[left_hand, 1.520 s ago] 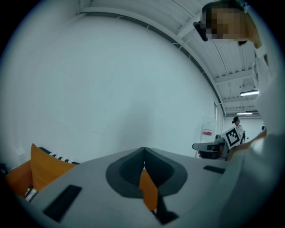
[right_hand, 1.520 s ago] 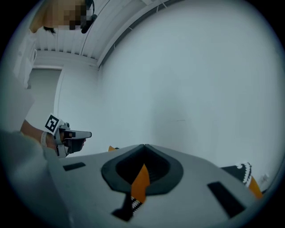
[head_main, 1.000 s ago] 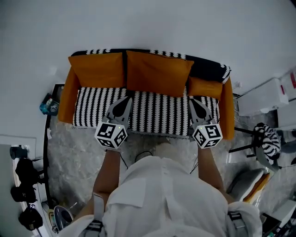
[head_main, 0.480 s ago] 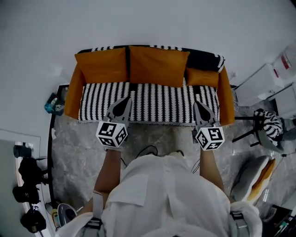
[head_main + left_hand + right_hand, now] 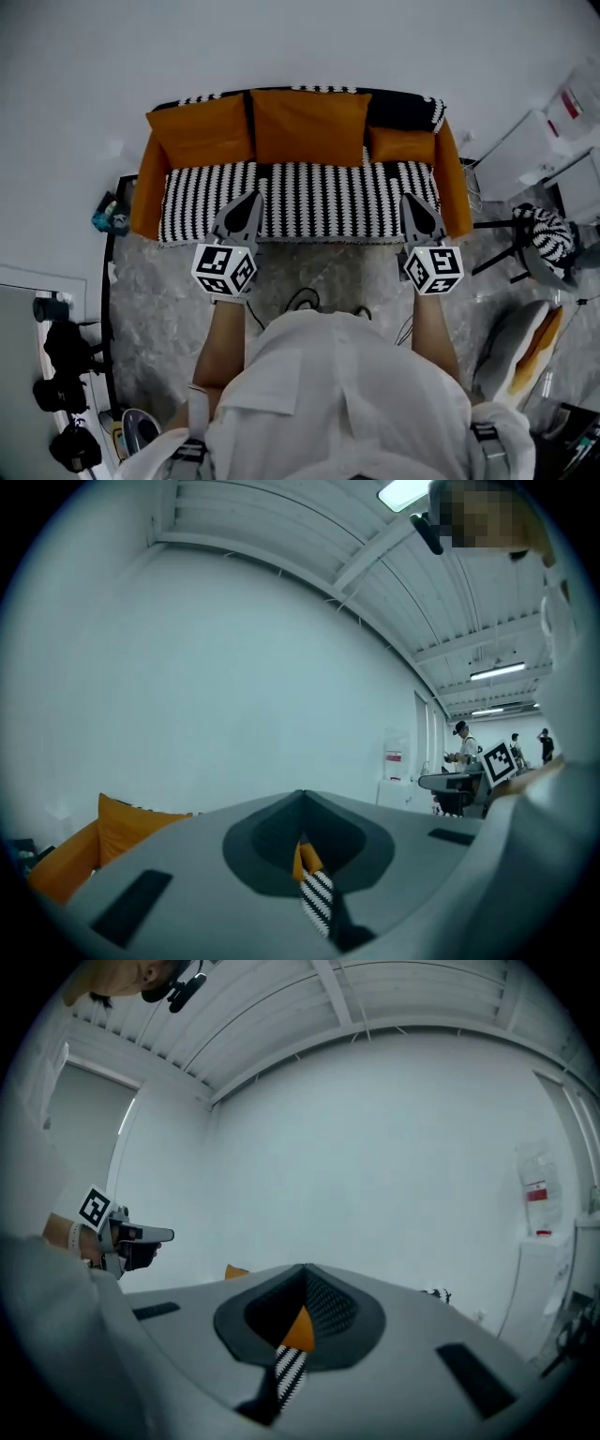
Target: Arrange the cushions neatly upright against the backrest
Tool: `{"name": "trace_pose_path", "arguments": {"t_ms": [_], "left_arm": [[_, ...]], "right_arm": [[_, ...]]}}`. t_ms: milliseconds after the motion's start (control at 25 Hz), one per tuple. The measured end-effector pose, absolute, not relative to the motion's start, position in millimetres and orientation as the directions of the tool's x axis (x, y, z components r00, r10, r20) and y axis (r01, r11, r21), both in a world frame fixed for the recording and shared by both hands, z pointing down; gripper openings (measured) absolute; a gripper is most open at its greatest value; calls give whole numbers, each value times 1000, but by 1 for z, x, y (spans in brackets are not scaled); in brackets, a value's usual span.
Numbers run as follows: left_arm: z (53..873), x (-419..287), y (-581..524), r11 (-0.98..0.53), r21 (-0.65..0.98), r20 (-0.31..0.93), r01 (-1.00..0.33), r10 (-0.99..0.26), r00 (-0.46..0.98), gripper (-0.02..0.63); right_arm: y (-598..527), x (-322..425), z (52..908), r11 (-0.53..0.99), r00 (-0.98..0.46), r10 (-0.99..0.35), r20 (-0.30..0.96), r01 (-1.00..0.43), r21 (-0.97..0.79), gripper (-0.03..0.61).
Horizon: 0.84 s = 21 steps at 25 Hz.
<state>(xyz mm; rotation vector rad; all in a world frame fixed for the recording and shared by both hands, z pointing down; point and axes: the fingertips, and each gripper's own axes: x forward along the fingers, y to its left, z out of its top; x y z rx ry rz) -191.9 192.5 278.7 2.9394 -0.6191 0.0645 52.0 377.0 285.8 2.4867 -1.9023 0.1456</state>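
Left gripper (image 5: 248, 202) & right gripper (image 5: 413, 203) both shut, empty, at sofa's (image 5: 319, 202) front edge; we'd open wide b4 squaring the small orange cushion (image 5: 401, 145) vs. the backrest (image 5: 403, 112).

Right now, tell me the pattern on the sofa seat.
The seat has black-and-white stripes, clearest in the head view.

Plain white wall (image 5: 281, 42) behind — grey marbled floor (image 5: 155, 309); ribbed ceiling (image 5: 403, 997), strip light (image 5: 498, 671) lit.
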Motion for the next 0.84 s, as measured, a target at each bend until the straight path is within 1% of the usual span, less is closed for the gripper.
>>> {"name": "trace_pose_path", "arguments": {"t_ms": [120, 400, 840], "left_arm": [[275, -187, 201, -909, 117, 64, -399, -394, 917, 14], [272, -189, 207, -908, 111, 52, -403, -400, 915, 14], [274, -203, 199, -898, 124, 54, -422, -419, 906, 14]], "right_arm": [[387, 56, 283, -267, 265, -961, 80, -963, -17, 6], [397, 61, 273, -275, 274, -959, 65, -961, -1, 6], [389, 54, 279, -277, 275, -959, 72, -961, -14, 5]]}}
